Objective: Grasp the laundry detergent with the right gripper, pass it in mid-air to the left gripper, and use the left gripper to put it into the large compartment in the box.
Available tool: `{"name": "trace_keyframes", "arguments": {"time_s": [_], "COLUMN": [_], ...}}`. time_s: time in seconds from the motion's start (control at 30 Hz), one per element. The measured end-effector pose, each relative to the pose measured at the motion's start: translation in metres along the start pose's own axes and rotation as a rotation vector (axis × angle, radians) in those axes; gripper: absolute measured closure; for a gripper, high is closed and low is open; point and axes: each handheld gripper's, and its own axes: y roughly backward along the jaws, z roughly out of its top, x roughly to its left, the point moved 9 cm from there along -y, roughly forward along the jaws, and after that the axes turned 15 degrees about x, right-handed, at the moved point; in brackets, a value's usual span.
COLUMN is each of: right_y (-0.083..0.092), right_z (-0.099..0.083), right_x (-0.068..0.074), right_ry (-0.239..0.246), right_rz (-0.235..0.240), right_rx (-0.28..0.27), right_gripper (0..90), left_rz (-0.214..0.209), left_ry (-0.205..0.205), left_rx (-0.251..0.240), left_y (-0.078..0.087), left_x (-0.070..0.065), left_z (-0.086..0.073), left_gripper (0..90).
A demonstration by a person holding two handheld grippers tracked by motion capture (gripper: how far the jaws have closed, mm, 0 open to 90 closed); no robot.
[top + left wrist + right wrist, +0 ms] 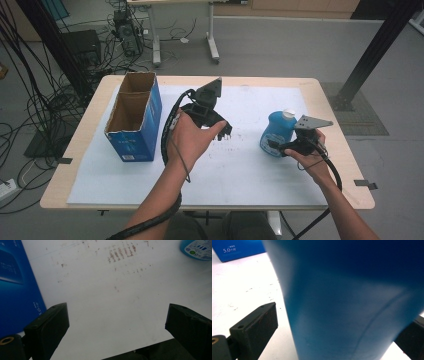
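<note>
Grey floor w/ loose cables and table legs behind; light wood surface (330,95) covered by a white sheet (250,170) w/ faint reddish scuffs. Right tool (276,145) is around the blue bottle (278,131): jaws spread, one each side of the body, bottle between them. In the right gripper view the left jaw stands clear of the bottle wall w/ a gap; the right jaw is just at its edge, contact can't be told. So released, not clenched. Bottle upright, white cap on top, just ahead of the right tool. Left tool (226,130) is well apart to the bottle's left, jaws wide, nothing between them, above bare sheet. Open blue carton (135,116) stands beside the left tool, on its left.
</note>
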Motion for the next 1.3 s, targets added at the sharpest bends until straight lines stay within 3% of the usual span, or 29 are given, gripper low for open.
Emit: {"name": "trace_keyframes", "arguments": {"time_s": [0.43, 1.0, 1.3], "right_y": [-0.0019, -0.0030, -0.0051], "right_z": [-0.0008, -0.0048, -0.0058], "right_x": [0.0011, 0.0003, 0.0017], "right_ry": [0.004, 0.026, 0.025], "right_rz": [-0.001, -0.010, 0.001], "right_rx": [-0.001, 0.005, 0.002], "right_gripper": [5.3, 31.8, 39.4], "left_rz": [0.000, 0.000, 0.000], "left_ry": [0.003, 0.007, 0.006], "left_rx": [0.000, -0.002, 0.001], "left_y": [-0.0005, -0.0019, -0.0026], "left_x": [0.0020, 0.0030, 0.0040], "left_z": [-0.0013, -0.0010, -0.0016], "left_gripper": [5.5, 5.6, 5.6]}}
